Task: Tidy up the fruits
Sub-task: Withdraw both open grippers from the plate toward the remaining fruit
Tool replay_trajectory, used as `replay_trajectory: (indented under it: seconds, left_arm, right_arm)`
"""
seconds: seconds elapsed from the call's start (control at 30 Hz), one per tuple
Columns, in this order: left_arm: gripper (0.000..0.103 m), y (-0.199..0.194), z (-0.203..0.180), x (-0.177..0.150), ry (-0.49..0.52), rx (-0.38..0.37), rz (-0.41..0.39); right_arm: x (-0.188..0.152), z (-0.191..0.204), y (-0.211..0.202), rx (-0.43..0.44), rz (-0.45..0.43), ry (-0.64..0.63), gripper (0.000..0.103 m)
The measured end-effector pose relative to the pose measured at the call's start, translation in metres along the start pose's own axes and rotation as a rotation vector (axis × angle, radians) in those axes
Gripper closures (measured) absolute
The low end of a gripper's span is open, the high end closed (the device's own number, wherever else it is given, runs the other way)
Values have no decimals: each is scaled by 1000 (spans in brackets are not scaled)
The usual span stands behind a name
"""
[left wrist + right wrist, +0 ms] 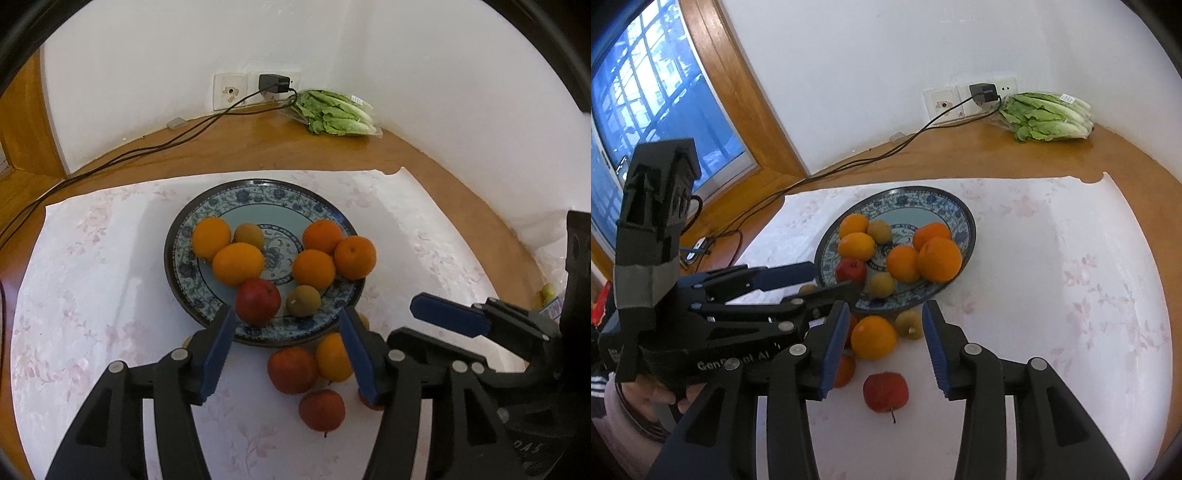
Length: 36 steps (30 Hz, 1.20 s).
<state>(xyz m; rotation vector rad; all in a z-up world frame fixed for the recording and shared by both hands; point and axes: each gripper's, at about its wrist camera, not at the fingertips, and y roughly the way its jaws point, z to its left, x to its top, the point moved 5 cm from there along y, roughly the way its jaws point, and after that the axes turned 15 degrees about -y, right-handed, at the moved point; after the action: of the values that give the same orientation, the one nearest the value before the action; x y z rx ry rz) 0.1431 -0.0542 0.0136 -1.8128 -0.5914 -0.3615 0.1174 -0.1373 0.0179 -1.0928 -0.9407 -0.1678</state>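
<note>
Closest to the lens in the right wrist view: right gripper (pixel 886 308), pads spread, pinching nothing. Looks down past them at a loose red apple (pixel 885 391) low in the frame centre, stem toward the bottom edge, round, with no long axis to line up on. Just above that, a loose orange (pixel 873 341) and a small brown fruit (pixel 910 324), both hard by the near rim of the plate (pixel 962 212). Much the same in the left wrist view: left gripper (pixel 287 314) spread and empty, framing the plate's near rim, loose fruit lower down toward bottom centre. Hard to call which gripper sits nearer the stemmed apple; appears between the pads of both. Open cloth (pixel 1052 295) at frame right, free room for an approach. Crowded at left by the other gripper and along the plate's near edge by clustered fruit, so some risk of nudging neighbours.
</note>
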Motion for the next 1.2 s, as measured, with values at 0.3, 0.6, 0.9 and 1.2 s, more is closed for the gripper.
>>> replay_trajectory:
  seconds: [0.3, 0.6, 0.9, 1.2]
  left_arm:
    - [41, -12, 2, -10, -5, 4, 5]
    - [41, -15, 10, -24, -18, 15, 23]
    - [41, -24, 26, -34, -38, 33, 26]
    - [41, -21, 46, -38, -91, 47, 29]
  right_arm:
    - [-12, 4, -12, -25, 17, 5, 61]
    - [-28, 4, -18, -50, 42, 12, 61]
    - [-43, 6, -20, -97, 72, -28, 61]
    - [-49, 12, -12, -89, 93, -52, 61]
